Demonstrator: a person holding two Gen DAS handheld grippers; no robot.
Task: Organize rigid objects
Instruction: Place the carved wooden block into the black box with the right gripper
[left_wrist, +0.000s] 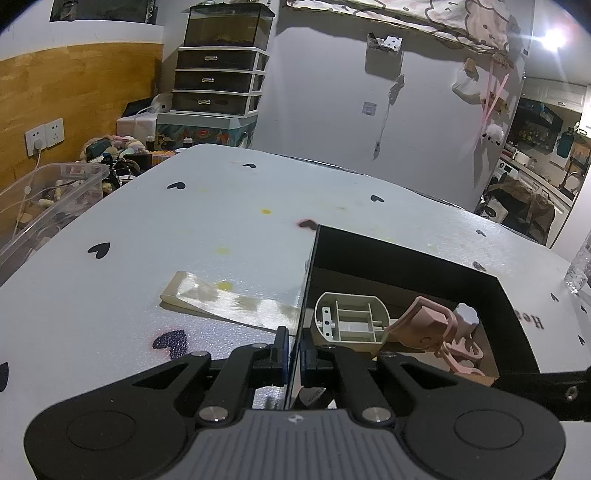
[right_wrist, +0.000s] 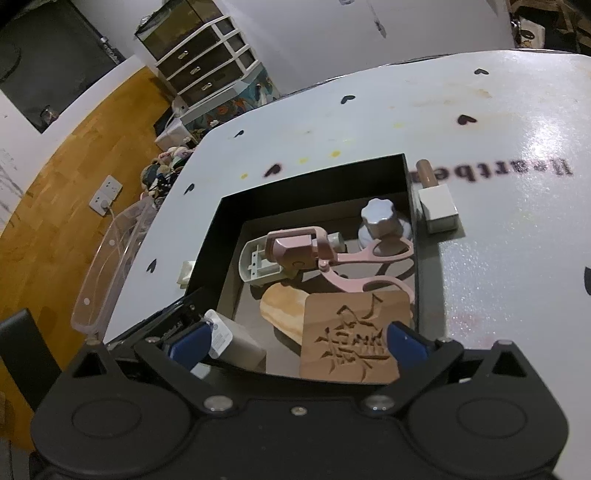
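The left claw (left_wrist: 293, 350) is clamping the near-left wall of the black box (left_wrist: 406, 251), its jaws together on the thin edge, steadying it on the worktop (left_wrist: 221, 206). The right claw (right_wrist: 295, 341) is hanging over the box's near end with its jaws standing wide apart; the carved wooden block (right_wrist: 354, 339) is lying between them inside the box, and no pad appears to be pressing it. Just ahead of that claw are lying the pink scissors (right_wrist: 332, 258), a beige plastic shell (right_wrist: 255, 262) and a white knob (right_wrist: 380, 221). To finish the release cleanly, the person should probably be lifting the right claw straight up, keeping the pads clear of the block, then reaching for the white-headed mallet (right_wrist: 439, 206) waiting ahead and right, just beside the box wall.
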